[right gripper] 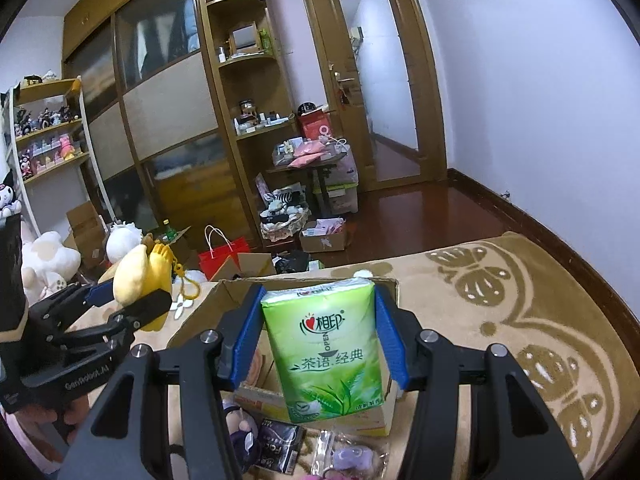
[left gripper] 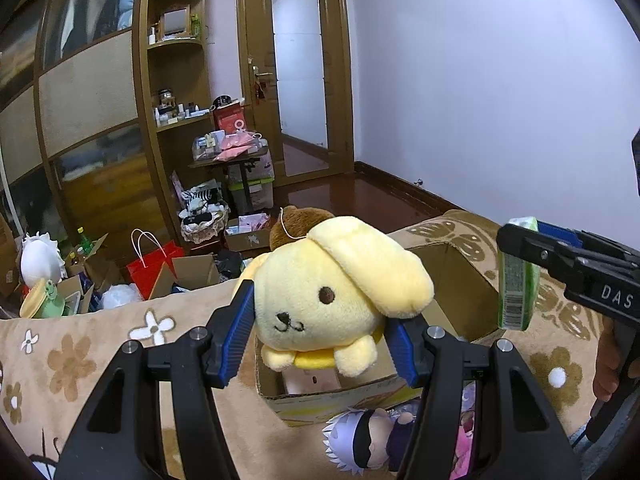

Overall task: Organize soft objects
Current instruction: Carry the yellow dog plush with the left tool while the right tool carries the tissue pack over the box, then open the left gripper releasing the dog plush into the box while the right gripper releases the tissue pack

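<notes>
My left gripper (left gripper: pixel 320 324) is shut on a yellow plush dog (left gripper: pixel 332 296) with a brown beret, held above an open cardboard box (left gripper: pixel 460 272) on the bed. The right wrist view shows the same plush (right gripper: pixel 144 280) at the left, clamped in that gripper (right gripper: pixel 132 300). My right gripper (right gripper: pixel 320 332) is shut on a green tissue pack (right gripper: pixel 324 348), upright between the blue pads, over the box (right gripper: pixel 304 280). In the left wrist view that pack (left gripper: pixel 516 276) hangs at the right in the right gripper (left gripper: pixel 520 240).
A beige flower-patterned blanket (left gripper: pixel 80 360) covers the bed. A white-haired doll (left gripper: pixel 368 436) and small packets (right gripper: pixel 348 452) lie in front of the box. Beyond the bed's edge the floor holds a red bag (left gripper: pixel 152 264), boxes and plush toys. Wardrobe, shelves and a door stand behind.
</notes>
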The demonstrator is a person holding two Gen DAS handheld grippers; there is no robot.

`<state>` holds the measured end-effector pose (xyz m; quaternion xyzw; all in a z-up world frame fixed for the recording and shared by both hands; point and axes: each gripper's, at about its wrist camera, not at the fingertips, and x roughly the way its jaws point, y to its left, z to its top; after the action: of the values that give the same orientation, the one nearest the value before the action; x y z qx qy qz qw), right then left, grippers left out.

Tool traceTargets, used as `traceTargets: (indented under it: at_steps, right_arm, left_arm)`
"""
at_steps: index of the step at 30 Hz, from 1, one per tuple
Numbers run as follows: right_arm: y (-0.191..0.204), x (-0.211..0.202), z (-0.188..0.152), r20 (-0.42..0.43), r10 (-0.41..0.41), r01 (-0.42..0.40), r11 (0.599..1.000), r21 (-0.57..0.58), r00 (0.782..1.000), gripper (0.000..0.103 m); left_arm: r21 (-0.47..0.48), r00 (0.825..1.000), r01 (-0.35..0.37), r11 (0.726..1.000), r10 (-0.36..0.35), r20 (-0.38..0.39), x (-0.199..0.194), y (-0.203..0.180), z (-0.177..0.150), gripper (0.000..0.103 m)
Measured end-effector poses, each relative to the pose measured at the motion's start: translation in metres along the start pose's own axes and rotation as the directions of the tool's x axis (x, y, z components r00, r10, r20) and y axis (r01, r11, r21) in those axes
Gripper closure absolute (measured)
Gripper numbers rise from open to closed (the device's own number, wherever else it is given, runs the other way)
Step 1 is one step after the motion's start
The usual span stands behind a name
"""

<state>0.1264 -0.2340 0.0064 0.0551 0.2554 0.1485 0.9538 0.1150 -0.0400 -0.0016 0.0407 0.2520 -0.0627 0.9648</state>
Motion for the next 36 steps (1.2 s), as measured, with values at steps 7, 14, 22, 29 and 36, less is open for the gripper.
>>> traceTargets:
  at_steps: [7, 14, 22, 29, 36]
  right_arm:
    - [-0.007, 0.015, 0.0, -0.009, 0.029, -0.029, 0.999, 0.038, 1.0, 0.046]
    - [-0.01, 0.027, -0.004, -0.015, 0.034, -0.033, 0.998, 0.054, 0.999, 0.046]
    - [-0.006, 0.037, -0.008, -0.033, 0.043, -0.042, 0.999, 0.032, 0.999, 0.046]
    - [-0.003, 0.041, -0.01, -0.055, 0.046, -0.045, 0.999, 0.017, 0.997, 0.046]
    - [-0.003, 0.045, -0.012, -0.081, 0.02, -0.019, 1.0, 0.009, 0.997, 0.046]
  left_arm:
    - [-0.004, 1.0, 0.01, 1.0, -0.01, -0.017, 0.018, 0.012, -0.007, 0.044]
    - [-0.006, 0.999, 0.011, 1.0, -0.011, -0.047, 0.034, 0.013, -0.01, 0.043]
    - [0.001, 0.996, 0.022, 1.0, -0.022, -0.081, 0.047, 0.01, -0.015, 0.043]
    - [0.014, 0.996, -0.005, 1.0, 0.006, -0.093, 0.052, 0.008, -0.02, 0.036]
    - [0.02, 0.995, -0.004, 1.0, 0.006, -0.099, 0.055, 0.006, -0.021, 0.025]
